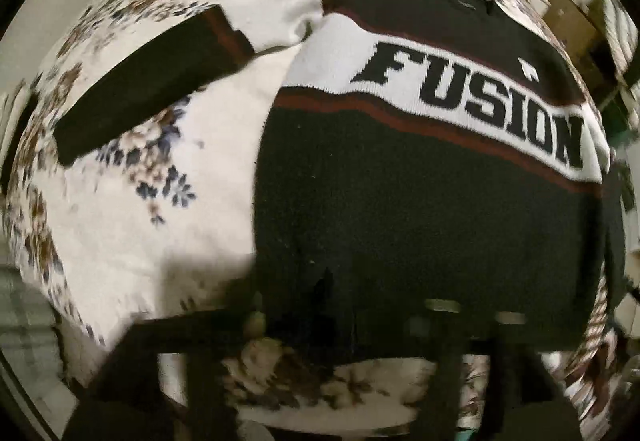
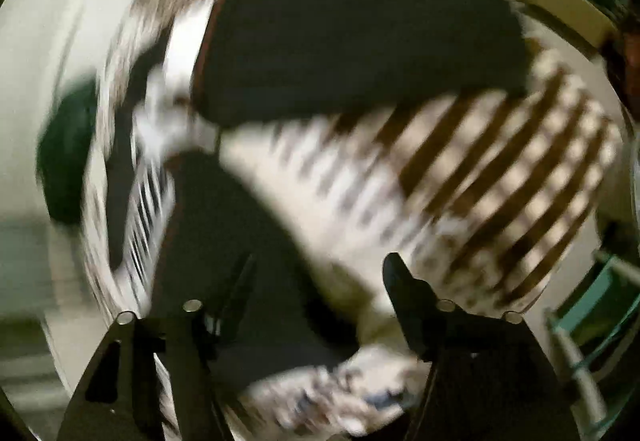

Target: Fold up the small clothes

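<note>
A black knit sweater [image 1: 420, 209] lies flat on a floral tablecloth [image 1: 132, 225], with a white band reading FUSION and thin red stripes. One sleeve [image 1: 140, 89] stretches out to the upper left. My left gripper [image 1: 316, 373] hangs above the sweater's near hem, its dark jaws wide apart and nothing between them. The right wrist view is heavily blurred. It shows my right gripper [image 2: 316, 281] open over black sweater cloth [image 2: 240, 241]. The pads do not press on the cloth. Another black part of the sweater [image 2: 360, 41] lies across the top of that view.
A brown-and-cream checked cloth [image 2: 500, 161] lies right of the sweater. A dark green object [image 2: 64, 149] sits off the table's left side and a teal-edged thing [image 2: 600, 301] at the right. The floral tablecloth [image 2: 340, 393] bunches near the right gripper's base.
</note>
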Tool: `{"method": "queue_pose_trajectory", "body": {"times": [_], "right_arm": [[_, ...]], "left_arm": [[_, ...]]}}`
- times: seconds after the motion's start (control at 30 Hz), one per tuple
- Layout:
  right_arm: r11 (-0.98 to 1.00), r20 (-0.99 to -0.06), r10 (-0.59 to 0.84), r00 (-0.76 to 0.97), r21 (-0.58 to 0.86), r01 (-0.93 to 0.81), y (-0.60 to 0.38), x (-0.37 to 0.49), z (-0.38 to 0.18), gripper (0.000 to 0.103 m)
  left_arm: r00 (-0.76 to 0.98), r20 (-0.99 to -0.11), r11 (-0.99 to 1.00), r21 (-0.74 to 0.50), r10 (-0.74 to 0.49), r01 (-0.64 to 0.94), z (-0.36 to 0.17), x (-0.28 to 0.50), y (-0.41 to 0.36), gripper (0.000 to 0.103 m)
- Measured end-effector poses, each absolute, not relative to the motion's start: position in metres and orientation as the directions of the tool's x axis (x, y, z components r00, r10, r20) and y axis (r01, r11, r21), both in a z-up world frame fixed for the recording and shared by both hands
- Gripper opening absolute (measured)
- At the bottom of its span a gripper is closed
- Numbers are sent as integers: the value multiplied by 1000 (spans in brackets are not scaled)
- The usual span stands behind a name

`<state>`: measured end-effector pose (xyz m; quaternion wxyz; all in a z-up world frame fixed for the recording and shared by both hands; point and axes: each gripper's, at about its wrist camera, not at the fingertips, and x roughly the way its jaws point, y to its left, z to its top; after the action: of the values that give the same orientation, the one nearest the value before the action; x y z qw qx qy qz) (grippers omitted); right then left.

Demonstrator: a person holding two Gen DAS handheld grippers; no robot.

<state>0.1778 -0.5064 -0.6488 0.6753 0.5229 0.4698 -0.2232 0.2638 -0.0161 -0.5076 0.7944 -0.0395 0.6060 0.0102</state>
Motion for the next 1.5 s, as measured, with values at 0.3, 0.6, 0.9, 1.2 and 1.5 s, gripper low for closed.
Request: {"method": "queue_pose_trajectory", "body": {"times": [0.3, 0.6, 0.9, 1.2, 1.5], "right_arm": [[-229, -755, -7, 656, 640, 733, -587, 143, -729, 52], [-140, -756, -220, 616, 650, 747, -652, 108, -679, 13], [-300, -621, -2, 784, 748, 592, -686, 118, -761, 45], [-95, -685, -133, 717, 729, 678, -697, 139, -675, 13], [478, -687, -140, 713, 584, 656, -593, 311, -506, 13]], "left_arm": [[263, -963, 998, -66, -62, -4, -512, 283, -88, 85], [277, -955, 982, -60, -109, 179, -531, 316, -180, 85], [213, -974, 969, -28, -82, 244, -587, 342, -205, 85], [183, -974, 975, -96, -133, 199, -586, 348, -184, 88], [213, -966, 986, -128, -148, 106, -567, 382, -120, 88]]}}
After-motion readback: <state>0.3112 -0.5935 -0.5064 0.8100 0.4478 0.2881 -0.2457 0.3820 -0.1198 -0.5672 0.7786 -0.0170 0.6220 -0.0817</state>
